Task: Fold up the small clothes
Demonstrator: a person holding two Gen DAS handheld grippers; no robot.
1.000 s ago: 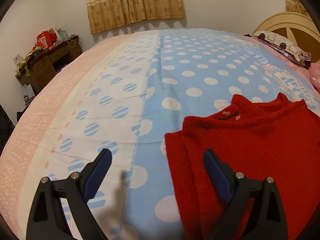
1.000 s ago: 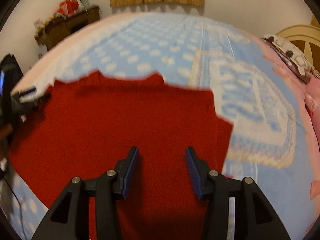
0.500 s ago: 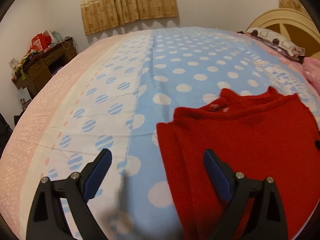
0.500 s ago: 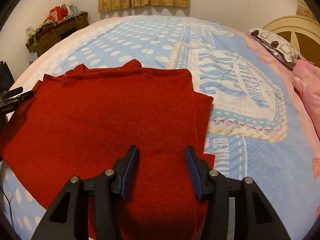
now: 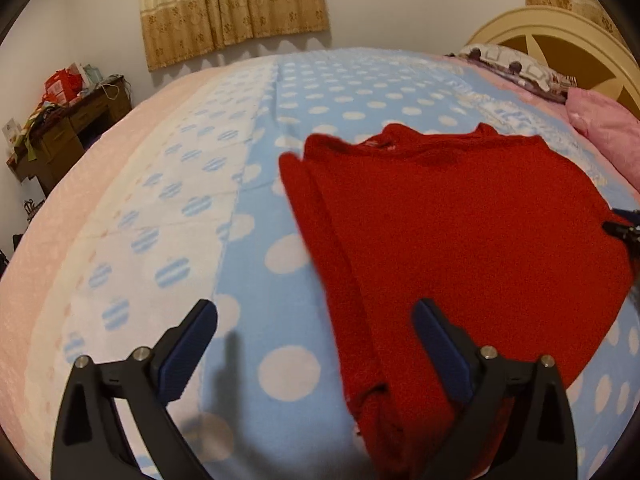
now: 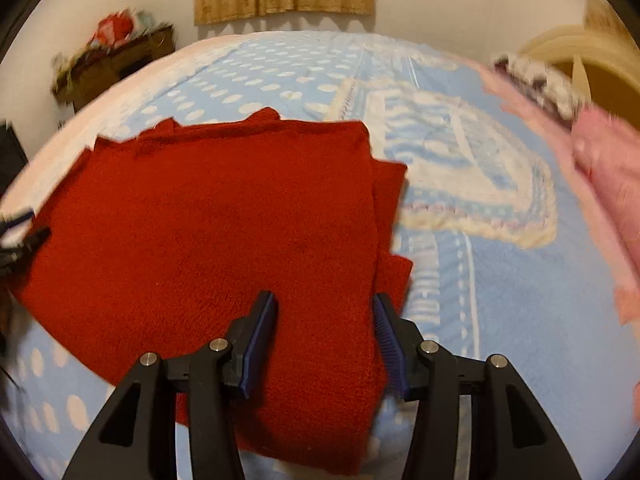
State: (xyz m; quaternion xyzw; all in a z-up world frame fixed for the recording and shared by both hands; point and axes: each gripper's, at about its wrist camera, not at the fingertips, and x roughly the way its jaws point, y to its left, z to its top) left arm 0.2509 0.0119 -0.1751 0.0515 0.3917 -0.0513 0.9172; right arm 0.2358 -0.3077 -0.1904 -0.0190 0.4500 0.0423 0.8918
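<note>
- Between the pads of the left gripper (image 5: 314, 344) lay only the polka-dot blanket (image 5: 288, 256) and the near left edge of the red sweater (image 5: 460, 232); the jaws stood wide apart and were opening further, pressing on nothing.
- Its right finger hung over the sweater's folded-in side; its left finger hung over the blue-and-white dots, well off the garment.
- The right gripper (image 6: 325, 320) held its jaws partly apart above the sweater's (image 6: 208, 232) near right portion, red knit showing between the pads, though the pads did not appear to press on it.
- The sweater lay flat on the bed, neckline pointing toward the far wall, both side edges turned inward so a narrow flap showed along each side.
- Each gripper's tip showed at the margin of the other's view, on the sweater's opposite side.
- A pink pillow (image 5: 608, 136) and a patterned pillow (image 5: 516, 66) lay by the cream headboard (image 5: 560, 36) on the right.
- Tan curtains (image 5: 232, 4) hung on the far wall, and a cluttered wooden desk (image 5: 68, 120) stood at the left.
</note>
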